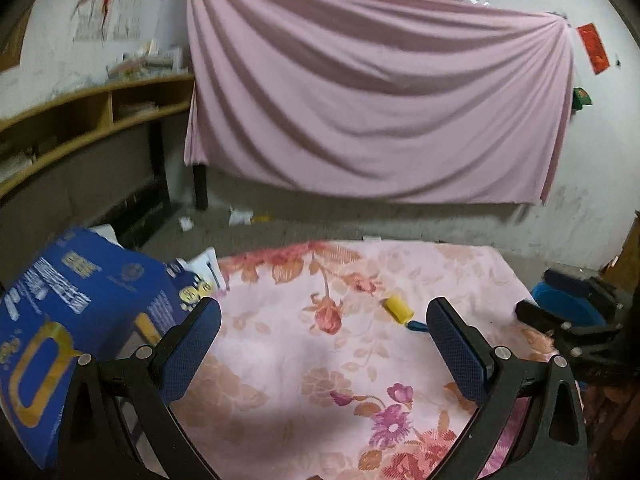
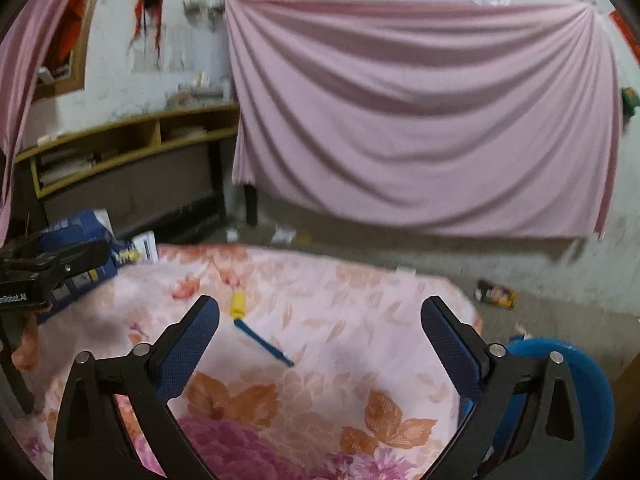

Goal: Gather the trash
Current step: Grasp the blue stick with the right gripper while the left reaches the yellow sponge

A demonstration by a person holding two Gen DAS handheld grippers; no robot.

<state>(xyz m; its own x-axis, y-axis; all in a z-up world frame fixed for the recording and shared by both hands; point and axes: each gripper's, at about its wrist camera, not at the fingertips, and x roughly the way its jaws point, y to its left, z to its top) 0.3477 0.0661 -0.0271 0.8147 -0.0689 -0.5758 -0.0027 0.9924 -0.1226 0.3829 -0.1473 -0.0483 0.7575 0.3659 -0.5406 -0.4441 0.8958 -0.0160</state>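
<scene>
A lint roller with a yellow head and a blue handle lies on a table under a pink floral cloth. My left gripper hovers over the cloth, jaws wide open and empty, the roller just beyond and between the fingertips. My right gripper is open and empty too, with the roller lying near its left finger. Scraps of paper lie on the floor beyond the table, and a small packet lies on the floor at the right.
A blue printed carton stands at the table's left edge. A blue bin sits low at the right beside the table. A pink sheet hangs on the back wall, with a wooden shelf unit to its left.
</scene>
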